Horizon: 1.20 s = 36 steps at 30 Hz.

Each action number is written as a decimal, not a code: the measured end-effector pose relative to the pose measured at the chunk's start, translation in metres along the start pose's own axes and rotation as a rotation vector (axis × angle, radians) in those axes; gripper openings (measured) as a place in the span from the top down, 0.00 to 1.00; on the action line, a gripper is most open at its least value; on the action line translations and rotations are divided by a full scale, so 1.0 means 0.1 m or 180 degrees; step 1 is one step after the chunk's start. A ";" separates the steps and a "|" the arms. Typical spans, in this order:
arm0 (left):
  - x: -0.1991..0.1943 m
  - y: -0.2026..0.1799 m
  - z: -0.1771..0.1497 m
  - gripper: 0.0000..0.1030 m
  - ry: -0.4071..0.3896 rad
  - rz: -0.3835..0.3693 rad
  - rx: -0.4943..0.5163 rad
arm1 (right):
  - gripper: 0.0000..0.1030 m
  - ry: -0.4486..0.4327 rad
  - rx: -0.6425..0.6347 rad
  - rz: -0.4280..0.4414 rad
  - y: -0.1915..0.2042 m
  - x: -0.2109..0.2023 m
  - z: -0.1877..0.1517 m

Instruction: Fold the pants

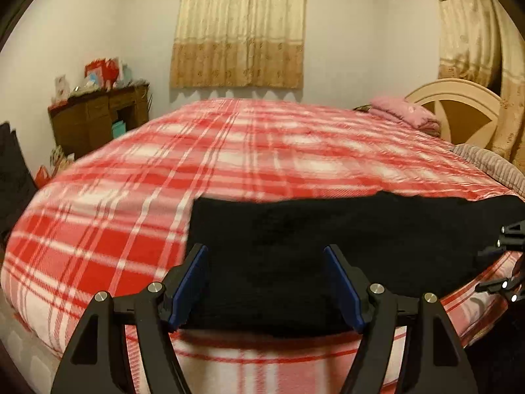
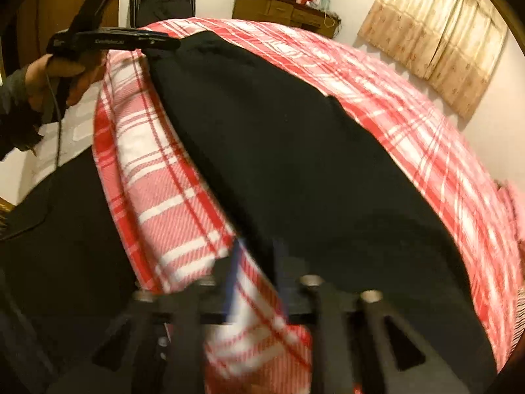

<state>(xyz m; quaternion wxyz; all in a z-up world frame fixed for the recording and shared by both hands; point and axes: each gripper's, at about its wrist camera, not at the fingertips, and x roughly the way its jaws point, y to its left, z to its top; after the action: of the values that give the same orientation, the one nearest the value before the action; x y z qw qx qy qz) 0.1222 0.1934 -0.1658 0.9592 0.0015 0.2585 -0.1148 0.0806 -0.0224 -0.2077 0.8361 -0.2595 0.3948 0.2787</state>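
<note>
One pair of black pants [image 1: 328, 256] lies flat along the near edge of the bed [image 1: 229, 164], on a red-and-white plaid blanket [image 2: 410, 124]; no seams or waistband can be made out in the dark cloth, and its right end is cut off in the left wrist view.

Two tongs in view. The left tongs [image 1: 265, 284] stand apart just above the pants' near edge, blue pads [image 1: 188, 285] clear of the cloth. The right tongs [image 2: 257, 272] are motion-blurred over the pants' edge; a gap shows between the fingers, with nothing clearly pinched.

One hand [image 2: 62, 75] with a dark sleeve holds the left tool. Beyond: one wooden dresser [image 1: 98, 118] with clutter on top, two curtains [image 1: 239, 26], one headboard [image 1: 459, 108], partly hidden, and one folded pink cloth [image 1: 407, 113].
</note>
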 end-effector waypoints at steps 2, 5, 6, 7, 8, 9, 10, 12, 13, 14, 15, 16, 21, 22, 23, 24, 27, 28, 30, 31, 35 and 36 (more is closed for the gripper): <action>-0.01 -0.17 0.07 0.29 -0.0020 -0.0121 0.0048 | 0.52 -0.0052 0.0077 -0.0091 -0.09 -0.14 -0.07; 0.04 -0.45 0.12 0.29 0.0034 -0.0412 0.0051 | 0.51 -0.0122 0.0382 -0.0242 -0.37 -0.44 -0.27; 0.09 -0.57 0.13 0.29 0.0083 -0.0548 0.0043 | 0.49 -0.0146 0.0520 -0.0288 -0.48 -0.54 -0.35; 0.12 -0.65 0.14 0.29 0.0106 -0.0642 0.0040 | 0.48 -0.0174 0.0710 -0.0363 -0.62 -0.67 -0.48; 0.16 -0.76 0.15 0.29 0.0130 -0.0752 0.0043 | 0.48 -0.0201 0.0867 -0.0449 -0.74 -0.79 -0.58; 0.21 -0.92 0.15 0.29 0.0170 -0.0878 0.0081 | 0.48 -0.0228 0.1026 -0.0548 -0.87 -0.91 -0.69; 0.24 -1.04 0.15 0.29 0.0192 -0.0943 0.0127 | 0.48 -0.0255 0.1239 -0.0670 -1.03 -1.07 -0.84; 0.32 -1.32 0.14 0.29 0.0249 -0.1136 0.0259 | 0.48 -0.0312 0.1651 -0.0894 -1.32 -1.36 -1.11; 0.36 -1.49 0.14 0.29 0.0279 -0.1233 0.0338 | 0.48 -0.0337 0.1882 -0.0981 -1.45 -1.49 -1.24; 0.40 -1.65 0.14 0.29 0.0300 -0.1322 0.0426 | 0.48 -0.0373 0.2194 -0.1071 -1.61 -1.66 -1.43; 0.42 -1.82 0.14 0.29 0.0309 -0.1412 0.0523 | 0.48 -0.0400 0.2566 -0.1170 -1.77 -1.84 -1.65; 0.44 -1.96 0.15 0.29 0.0313 -0.1482 0.0596 | 0.48 -0.0412 0.2914 -0.1284 -1.90 -2.00 -1.87; 0.51 -2.74 0.17 0.29 0.0357 -0.1802 0.1049 | 0.45 -0.0476 0.3630 -0.1604 -2.11 -2.36 -2.43; 0.51 -2.84 0.16 0.29 0.0356 -0.1841 0.1133 | 0.45 -0.0536 0.3719 -0.1565 -2.12 -2.38 -2.49; 0.52 -2.97 0.15 0.29 0.0370 -0.1896 0.1226 | 0.45 -0.0596 0.3792 -0.1495 -2.14 -2.37 -2.51; 0.53 -3.13 0.14 0.29 0.0397 -0.1959 0.1354 | 0.45 -0.0632 0.3870 -0.1438 -2.16 -2.36 -2.54; 0.62 -3.46 0.07 0.30 0.0484 -0.1929 0.1672 | 0.45 -0.0730 0.4068 -0.1327 -2.22 -2.34 -2.62; 0.66 -3.54 0.06 0.32 0.0526 -0.1896 0.1740 | 0.45 -0.0755 0.4107 -0.1321 -2.25 -2.33 -2.63; 0.75 -3.64 0.01 0.39 0.0638 -0.1897 0.1831 | 0.45 -0.0797 0.4179 -0.1309 -2.30 -2.35 -2.70; 0.80 -3.65 -0.01 0.40 0.0710 -0.1917 0.1840 | 0.45 -0.0822 0.4222 -0.1289 -2.31 -2.37 -2.75; 0.85 -3.69 -0.09 0.42 0.0712 -0.1877 0.1907 | 0.46 -0.0876 0.4347 -0.1246 -2.42 -2.37 -2.86; 0.84 -3.68 -0.07 0.49 0.0708 -0.1845 0.1895 | 0.49 -0.0883 0.4354 -0.1252 -2.44 -2.37 -2.88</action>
<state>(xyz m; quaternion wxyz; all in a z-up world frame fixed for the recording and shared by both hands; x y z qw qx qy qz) 0.1083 -0.1827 -0.1934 0.8113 0.2179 0.3056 -0.4482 -0.0301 -0.4461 -0.1239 0.8884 0.2932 0.3171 -0.1559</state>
